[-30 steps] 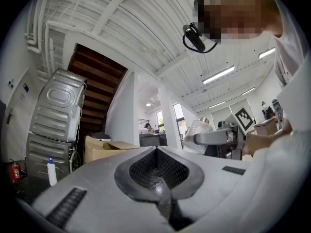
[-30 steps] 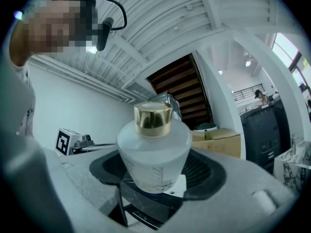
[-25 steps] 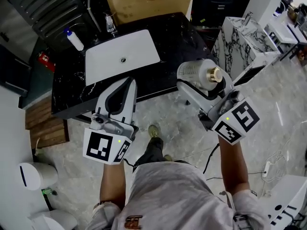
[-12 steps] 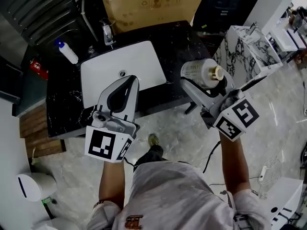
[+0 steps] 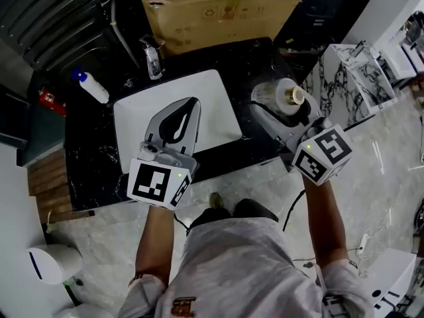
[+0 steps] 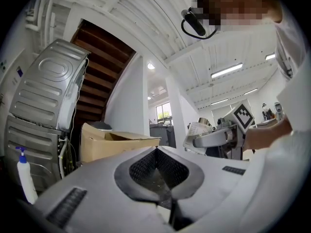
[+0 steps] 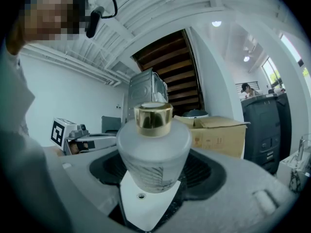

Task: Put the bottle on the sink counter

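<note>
The gold-capped bottle (image 5: 278, 95) is gripped in the right claw (image 5: 270, 108) and held above the worktop's (image 5: 255, 58) right edge. The left claw (image 5: 189, 105) is closed, empty, over the white sink (image 5: 222, 105).

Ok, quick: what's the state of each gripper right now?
Left gripper: closed, nothing between its jaws.
Right gripper: closed on the gold-capped bottle.
</note>
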Demonstrator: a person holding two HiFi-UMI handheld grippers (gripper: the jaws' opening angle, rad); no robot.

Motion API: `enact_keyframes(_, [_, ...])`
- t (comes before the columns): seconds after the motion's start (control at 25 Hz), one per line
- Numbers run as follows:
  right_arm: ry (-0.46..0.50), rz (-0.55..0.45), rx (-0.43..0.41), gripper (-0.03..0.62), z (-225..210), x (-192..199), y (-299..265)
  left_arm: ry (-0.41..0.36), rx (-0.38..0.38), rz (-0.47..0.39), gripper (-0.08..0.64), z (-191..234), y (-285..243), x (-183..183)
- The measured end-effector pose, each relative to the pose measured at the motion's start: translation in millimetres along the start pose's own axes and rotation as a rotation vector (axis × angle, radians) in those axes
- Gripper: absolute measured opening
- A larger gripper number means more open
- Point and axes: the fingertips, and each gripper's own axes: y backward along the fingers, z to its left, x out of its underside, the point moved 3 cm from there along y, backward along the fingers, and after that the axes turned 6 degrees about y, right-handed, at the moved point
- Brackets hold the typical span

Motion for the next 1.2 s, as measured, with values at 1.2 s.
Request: enact_keyframes(1.2, [-0.011,0.321,-0.123,0.328,-113,147,-160,0.028,-0.165,0.159,0.0,72,-119,103])
